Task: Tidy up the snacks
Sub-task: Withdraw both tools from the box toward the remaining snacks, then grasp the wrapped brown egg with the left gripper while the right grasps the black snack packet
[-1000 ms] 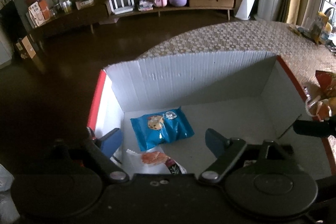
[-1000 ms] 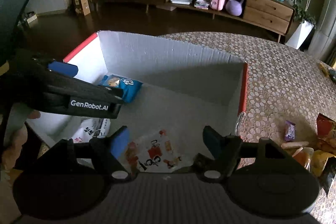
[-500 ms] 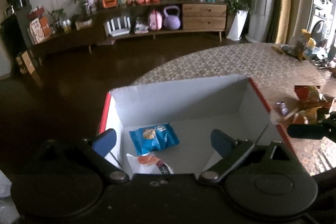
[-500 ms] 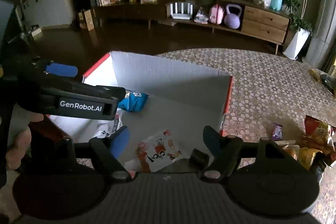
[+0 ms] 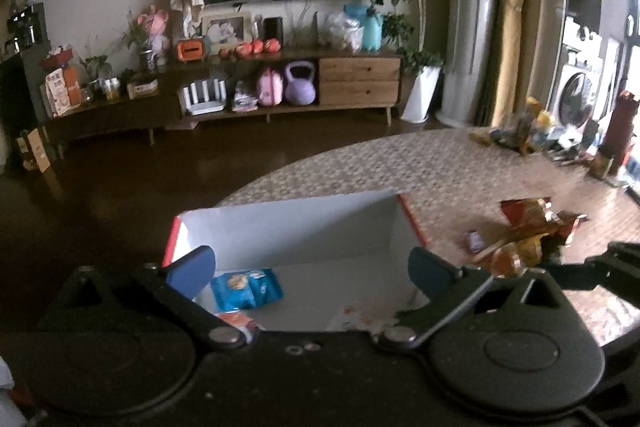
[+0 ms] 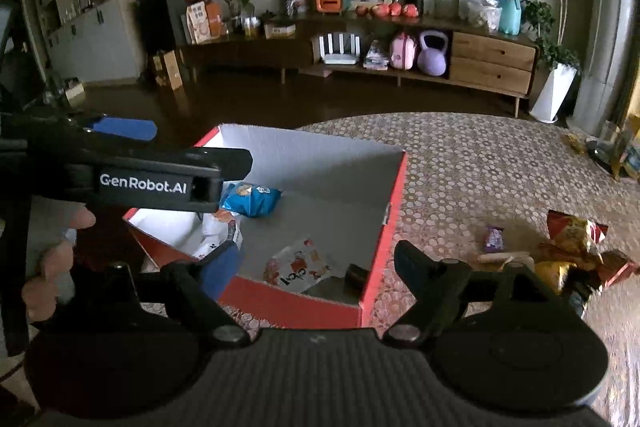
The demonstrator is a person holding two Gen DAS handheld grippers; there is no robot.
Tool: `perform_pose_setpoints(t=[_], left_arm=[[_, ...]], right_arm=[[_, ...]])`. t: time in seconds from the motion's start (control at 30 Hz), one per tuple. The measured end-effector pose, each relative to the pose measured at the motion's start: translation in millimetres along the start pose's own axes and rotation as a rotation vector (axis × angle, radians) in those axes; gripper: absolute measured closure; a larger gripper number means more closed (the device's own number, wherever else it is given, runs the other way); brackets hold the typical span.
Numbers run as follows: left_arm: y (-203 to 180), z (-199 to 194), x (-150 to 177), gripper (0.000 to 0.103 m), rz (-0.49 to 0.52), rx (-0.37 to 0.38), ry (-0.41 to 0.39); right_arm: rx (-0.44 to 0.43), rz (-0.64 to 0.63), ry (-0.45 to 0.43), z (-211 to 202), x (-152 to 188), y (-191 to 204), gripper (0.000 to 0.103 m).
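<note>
Now both grippers sit higher and further back from the box [image 6: 394, 195] than a second ago; the box looks smaller in both wrist views and more of the room shows. Left gripper [image 5: 312, 269]: jaws spread wide, just been opening, nothing between them. Right gripper [image 6: 316, 261]: jaws also spread, just been opening, nothing gripped. Box is red outside, white inside, open on top, on the patterned table [image 6: 480, 163]. Inside it: blue cookie packet [image 6: 252, 201] near the far left corner, white packet with red print [image 6: 300, 265] on the floor toward the near wall, another white packet [image 6: 218, 233] by the left wall, small dark item [image 6: 356, 275] in the near right corner. Contents lie as they did in the earlier frames. Outside, to the right of the box on the table: small purple packet [image 6: 494, 239] and a pile of red and yellow snack bags [image 6: 576, 243], well apart from the box. A person's hand [image 6: 52, 259] holds the left gripper at the left edge of the right wrist view.
</note>
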State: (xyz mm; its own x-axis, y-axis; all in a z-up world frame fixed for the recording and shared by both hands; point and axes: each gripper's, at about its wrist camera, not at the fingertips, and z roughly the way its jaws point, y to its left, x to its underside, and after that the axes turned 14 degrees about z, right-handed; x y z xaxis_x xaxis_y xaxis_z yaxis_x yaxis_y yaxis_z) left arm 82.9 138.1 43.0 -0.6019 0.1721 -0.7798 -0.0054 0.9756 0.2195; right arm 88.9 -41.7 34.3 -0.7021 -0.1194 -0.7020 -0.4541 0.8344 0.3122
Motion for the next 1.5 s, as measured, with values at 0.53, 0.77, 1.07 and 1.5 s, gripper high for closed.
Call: perform_pose_setpoints(t=[0.53, 0.77, 1.07, 1.5], left_arm=[[-64.4, -7.3, -5.1, 0.0, 0.013, 0.091, -0.036], [-100.0, 4.0, -9.2, 0.0, 0.019, 0.149, -0.03], [-146.8, 28.0, -13.4, 0.0, 0.054, 0.199, 0.003], [-197.3, 86.6, -24.8, 0.0, 0.088, 0.211, 0.074]], right_arm=[[0.091, 0.119, -0.081, -58.8, 17.7, -90.3, 0.017], [0.171, 0.216, -0.097, -76.7, 24.4, -142.0, 0.017], [0.236, 0.295, -0.13, -80.1, 24.7, -204.6, 0.017], [0.283, 0.373, -0.094, -42.1, 26.5, -282.4, 0.017]])
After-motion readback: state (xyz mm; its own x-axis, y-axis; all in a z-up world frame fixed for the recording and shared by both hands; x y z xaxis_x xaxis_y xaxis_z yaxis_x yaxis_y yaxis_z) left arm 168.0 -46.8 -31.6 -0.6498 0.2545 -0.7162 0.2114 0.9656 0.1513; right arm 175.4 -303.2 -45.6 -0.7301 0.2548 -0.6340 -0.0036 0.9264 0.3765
